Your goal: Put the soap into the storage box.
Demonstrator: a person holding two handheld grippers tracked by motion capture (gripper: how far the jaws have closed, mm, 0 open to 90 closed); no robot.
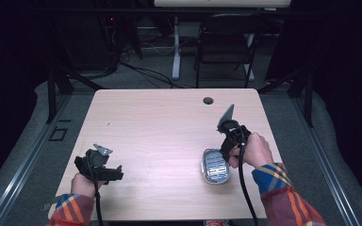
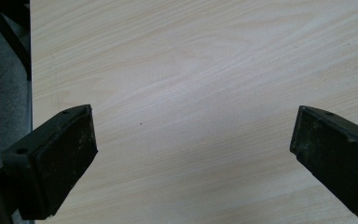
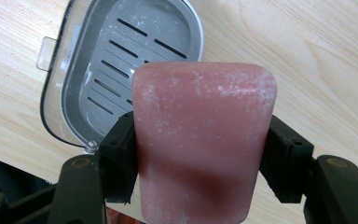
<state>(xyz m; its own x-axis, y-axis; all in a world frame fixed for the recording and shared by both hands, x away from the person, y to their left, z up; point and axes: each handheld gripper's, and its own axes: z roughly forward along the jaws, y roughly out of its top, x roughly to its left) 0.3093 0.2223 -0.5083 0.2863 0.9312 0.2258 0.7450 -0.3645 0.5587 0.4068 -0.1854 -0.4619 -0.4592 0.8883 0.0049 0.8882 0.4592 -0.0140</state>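
While my right gripper (image 3: 200,154) clamps a pink soap bar (image 3: 200,140) above the grey soap dish (image 3: 74,93) at upper left, seemingly not yet placed, my left gripper (image 2: 193,154) hangs spread and empty.

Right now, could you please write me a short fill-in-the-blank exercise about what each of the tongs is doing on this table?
1. The right tongs are shut on a pink bar of ____.
2. The soap dish beyond the bar has a slotted grey tray and holds ____ soap.
3. The left tongs are ____, with bare table between them.

Missing words: soap; no; open
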